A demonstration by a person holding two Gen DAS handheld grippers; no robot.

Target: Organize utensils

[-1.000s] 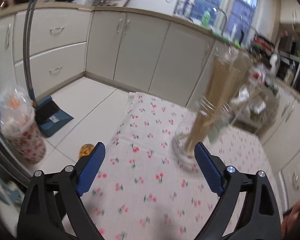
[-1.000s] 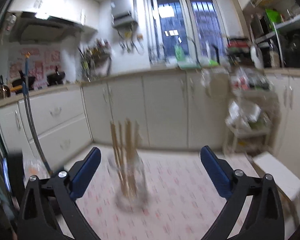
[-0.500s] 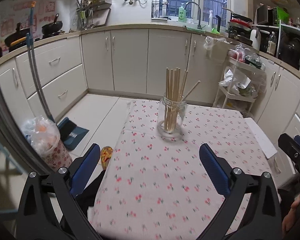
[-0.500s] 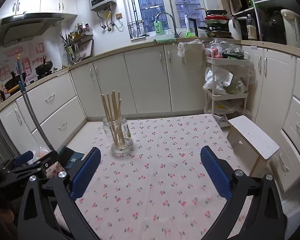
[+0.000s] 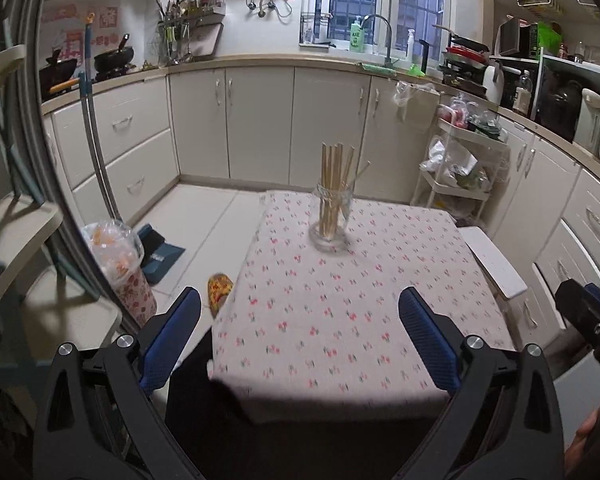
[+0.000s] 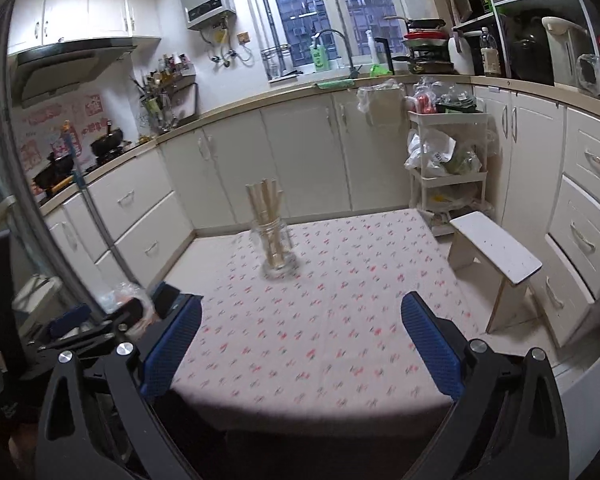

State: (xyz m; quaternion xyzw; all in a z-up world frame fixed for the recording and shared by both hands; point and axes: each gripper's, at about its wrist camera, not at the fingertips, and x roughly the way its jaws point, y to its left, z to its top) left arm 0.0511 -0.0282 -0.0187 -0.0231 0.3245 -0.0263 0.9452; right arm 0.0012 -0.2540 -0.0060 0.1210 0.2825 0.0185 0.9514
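Observation:
A clear glass jar (image 5: 332, 220) (image 6: 277, 252) holding several wooden chopsticks (image 5: 334, 178) (image 6: 265, 208) stands upright near the far side of a table with a cherry-print cloth (image 5: 340, 312) (image 6: 312, 328). My left gripper (image 5: 300, 336) is open with nothing between its blue pads, held back above the table's near edge, well away from the jar. My right gripper (image 6: 302, 340) is open and empty too, also back over the near edge. The left gripper shows at the lower left of the right wrist view, and the right gripper (image 5: 588, 316) at the right edge of the left wrist view.
A white stool (image 6: 496, 256) stands right of the table, with a white trolley (image 6: 446, 168) of bags behind it. Left on the floor are a lined bin (image 5: 120, 264), a dustpan (image 5: 158, 252) and a slipper (image 5: 219, 288). Cabinets (image 5: 260, 120) run along the walls.
Both grippers have pulled back and risen away from the jar, which now looks smaller and farther off. The table's near edge has come into view.

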